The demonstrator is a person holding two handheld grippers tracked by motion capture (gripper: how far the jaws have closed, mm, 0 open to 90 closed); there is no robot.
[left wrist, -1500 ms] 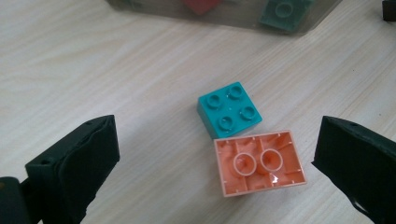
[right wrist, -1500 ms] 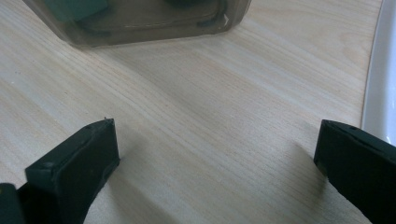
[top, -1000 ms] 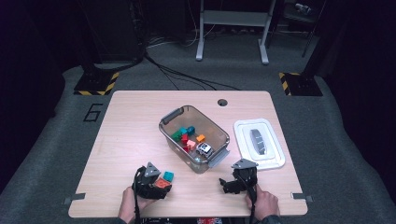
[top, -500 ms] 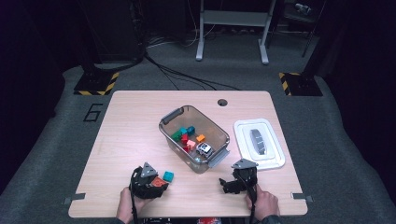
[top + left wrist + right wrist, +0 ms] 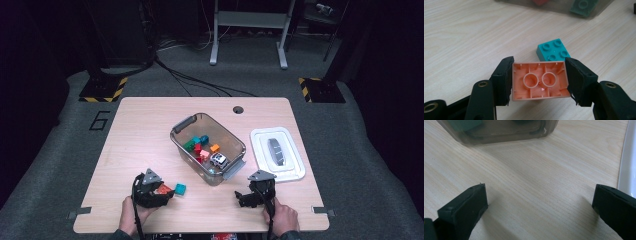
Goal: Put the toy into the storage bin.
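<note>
Looking down from the high view, the left hand-held gripper point(image 5: 161, 192) sits at the near left of the counter point(image 5: 145, 135), its jaws having just been closing on an orange building brick point(image 5: 163, 190) that lies between them. A teal building brick point(image 5: 180, 189) rests just beside it on the wood. At mid-counter stands a clear plastic bin point(image 5: 186, 124) holding a loose heap of bricks in green, teal, red, pink and orange, plus a small white toy car point(image 5: 218, 159). Its white lid point(image 5: 296, 170) lies to the right, apart from the bin. The right hand-held gripper point(image 5: 246, 197) rests at the near right, between bin and lid.

From the left gripper view, the left hand-held gripper point(image 5: 539, 77) pinches the orange brick point(image 5: 539, 80) across its short ends, hollow underside facing the camera. The teal brick point(image 5: 553, 49) touches or nearly touches the orange one's far edge. The likely trouble is there: lifting could drag or flip the teal brick, and because the pads grip only smooth end walls, a tilted wrist could let the orange brick swivel or slip out on the way to the bin.

From the right gripper view, the right hand-held gripper point(image 5: 540, 200) stands spread wide over bare wood, holding nothing; the bin's lower wall point(image 5: 506, 136) is ahead, the lid's rim point(image 5: 625, 167) at the right edge.
</note>
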